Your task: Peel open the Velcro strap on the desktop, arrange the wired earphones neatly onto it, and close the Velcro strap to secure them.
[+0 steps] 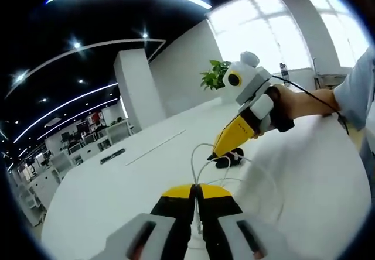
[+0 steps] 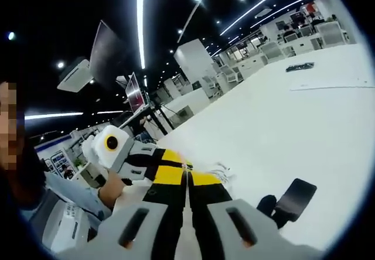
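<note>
The white earphone cable loops across the white table. In the left gripper view it runs down between the yellow tips of my left gripper, which is shut on it. My right gripper, held by a hand, comes in from the right with its tip at the cable's far end, just in front of the black Velcro strap. In the right gripper view my right gripper has its jaws together on the cable. The left gripper meets it from the left. The strap lies to the right.
A flat black object lies far out on the table, also seen as a black object. A potted plant stands at the table's far edge. A thin seam crosses the tabletop. Office desks fill the background.
</note>
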{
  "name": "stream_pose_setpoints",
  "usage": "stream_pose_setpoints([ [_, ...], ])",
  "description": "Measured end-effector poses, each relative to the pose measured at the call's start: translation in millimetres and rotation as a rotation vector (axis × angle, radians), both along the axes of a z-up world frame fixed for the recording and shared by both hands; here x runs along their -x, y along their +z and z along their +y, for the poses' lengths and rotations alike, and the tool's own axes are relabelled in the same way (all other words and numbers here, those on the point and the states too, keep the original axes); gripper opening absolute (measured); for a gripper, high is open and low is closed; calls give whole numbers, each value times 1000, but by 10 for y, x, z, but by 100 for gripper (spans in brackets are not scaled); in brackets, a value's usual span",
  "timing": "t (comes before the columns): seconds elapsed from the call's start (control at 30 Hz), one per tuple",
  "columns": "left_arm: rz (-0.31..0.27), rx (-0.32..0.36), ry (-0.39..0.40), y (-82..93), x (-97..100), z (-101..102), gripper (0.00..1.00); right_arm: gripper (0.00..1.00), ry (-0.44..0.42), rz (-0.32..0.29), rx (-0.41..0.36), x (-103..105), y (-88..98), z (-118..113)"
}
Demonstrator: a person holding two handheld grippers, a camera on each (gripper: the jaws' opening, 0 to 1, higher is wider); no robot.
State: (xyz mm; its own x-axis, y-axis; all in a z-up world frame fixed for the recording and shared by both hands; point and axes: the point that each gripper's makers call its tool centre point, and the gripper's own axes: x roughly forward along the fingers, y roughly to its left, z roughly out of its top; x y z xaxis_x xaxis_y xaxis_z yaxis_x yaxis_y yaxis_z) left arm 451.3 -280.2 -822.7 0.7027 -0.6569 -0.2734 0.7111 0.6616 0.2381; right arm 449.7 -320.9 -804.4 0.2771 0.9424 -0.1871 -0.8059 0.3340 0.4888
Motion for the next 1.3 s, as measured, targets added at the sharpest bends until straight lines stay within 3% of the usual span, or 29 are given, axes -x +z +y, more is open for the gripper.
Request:
stream_pose_setpoints([
  [0.37,-25,1,9,184,63,111,6,4,-26,10,-19,-40,-3,-13],
  [0.53,-17,22,1,294,132,147,6,4,-45,-69,-21,-62,61,-30],
  [0.77,124,94,-27,293,315,144,6,5,-7,-140,7,30,56,38],
  [0.9,232,130,-41,218,424,136,6,5,25,-130,12,79,34,66],
  [1.03,297,199,-67,202,495,89,6,5,40,-131,25,104,1,81],
  [1.3,333,273,-96,278,574,91,6,9,36,-152,20,99,22,75],
])
